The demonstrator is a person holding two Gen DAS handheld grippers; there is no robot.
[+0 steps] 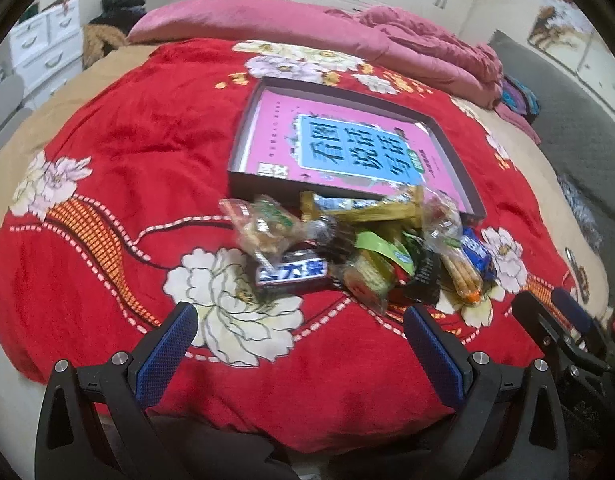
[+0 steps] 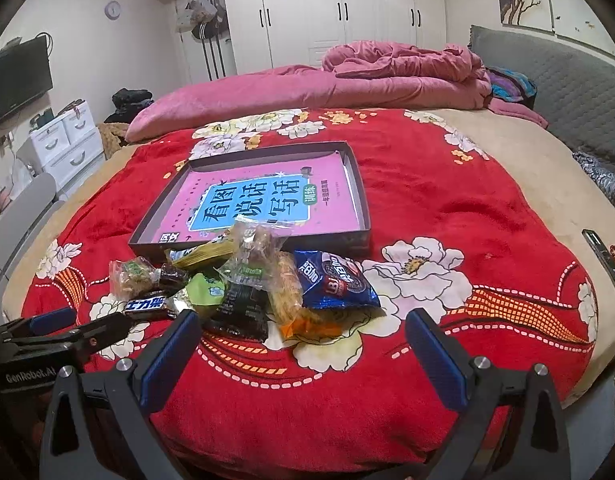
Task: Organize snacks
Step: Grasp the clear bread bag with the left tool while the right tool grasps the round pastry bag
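Nothing's sorted yet: your snacks (image 2: 243,280) lie heaped at the tray's (image 2: 357,184) 6 o'clock edge; left gripper (image 1: 301,344) and right gripper (image 2: 303,344) both gape apart, holding nothing.

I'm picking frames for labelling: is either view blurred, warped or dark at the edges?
Left wrist view: snack pile slightly motion-smeared, shallow box bowed by fisheye, corners black. Right wrist view: sharper, blue cookie bag lettering crisp, red blanket bulges, corners equally dark.
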